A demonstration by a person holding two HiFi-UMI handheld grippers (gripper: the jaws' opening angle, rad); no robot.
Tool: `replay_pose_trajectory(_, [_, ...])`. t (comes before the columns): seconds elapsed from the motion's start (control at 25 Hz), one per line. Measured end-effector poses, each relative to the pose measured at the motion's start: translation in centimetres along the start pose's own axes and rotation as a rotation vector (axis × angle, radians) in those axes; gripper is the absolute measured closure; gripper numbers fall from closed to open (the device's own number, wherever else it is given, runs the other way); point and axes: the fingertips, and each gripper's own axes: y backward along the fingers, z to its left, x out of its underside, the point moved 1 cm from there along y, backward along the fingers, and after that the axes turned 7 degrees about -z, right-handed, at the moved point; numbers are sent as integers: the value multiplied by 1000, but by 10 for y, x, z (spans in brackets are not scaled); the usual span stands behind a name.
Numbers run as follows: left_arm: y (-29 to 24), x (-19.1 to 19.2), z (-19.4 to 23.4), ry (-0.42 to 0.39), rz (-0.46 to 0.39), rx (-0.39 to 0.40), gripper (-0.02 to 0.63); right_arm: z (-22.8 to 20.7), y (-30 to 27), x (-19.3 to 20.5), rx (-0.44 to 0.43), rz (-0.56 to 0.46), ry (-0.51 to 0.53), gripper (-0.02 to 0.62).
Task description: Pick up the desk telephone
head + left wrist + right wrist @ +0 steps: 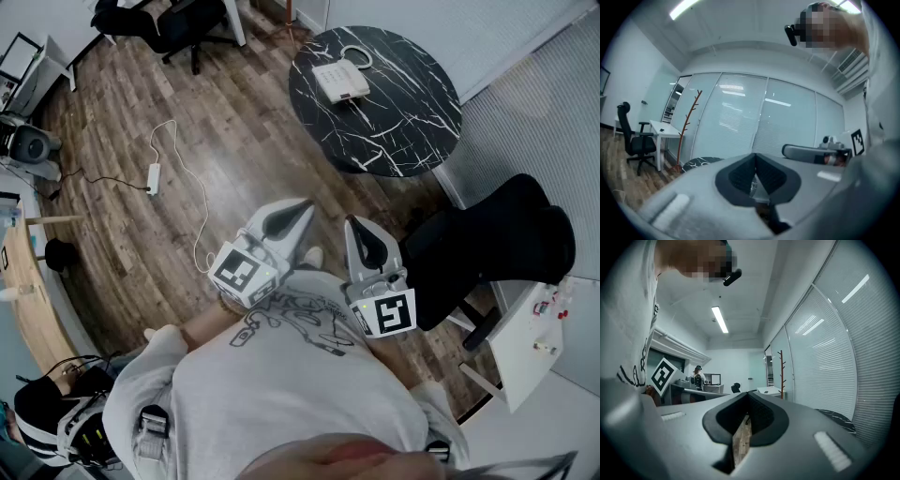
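A white desk telephone (pixel 340 82) with a coiled cord lies on the round black marble table (pixel 394 112) at the top of the head view. My left gripper (pixel 303 210) and right gripper (pixel 353 226) are side by side close to the person's chest, over the wooden floor and well short of the table. Both are shut with nothing between the jaws. In the left gripper view the shut jaws (pixel 754 158) point level across the room, and the table's edge (pixel 699 163) shows low at the left. The right gripper view shows shut jaws (pixel 748 416) and the table (pixel 836 420) at the right. The telephone is in neither gripper view.
A black office chair (pixel 497 246) stands just right of the right gripper, with a white desk (pixel 527 349) behind it. A power strip (pixel 154 177) and its white cable lie on the floor to the left. A coat stand (pixel 687 123) stands by the glass wall.
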Motion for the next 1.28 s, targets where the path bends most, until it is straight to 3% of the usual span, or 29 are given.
replay_pose_trajectory(0.84, [-60, 26, -5, 19, 24, -48, 604, -63, 15, 14, -13, -2, -38, 589])
replay_pose_trajectory(1.28, [-87, 35, 29, 34, 46, -59, 604, -88, -19, 33, -22, 23, -77, 589])
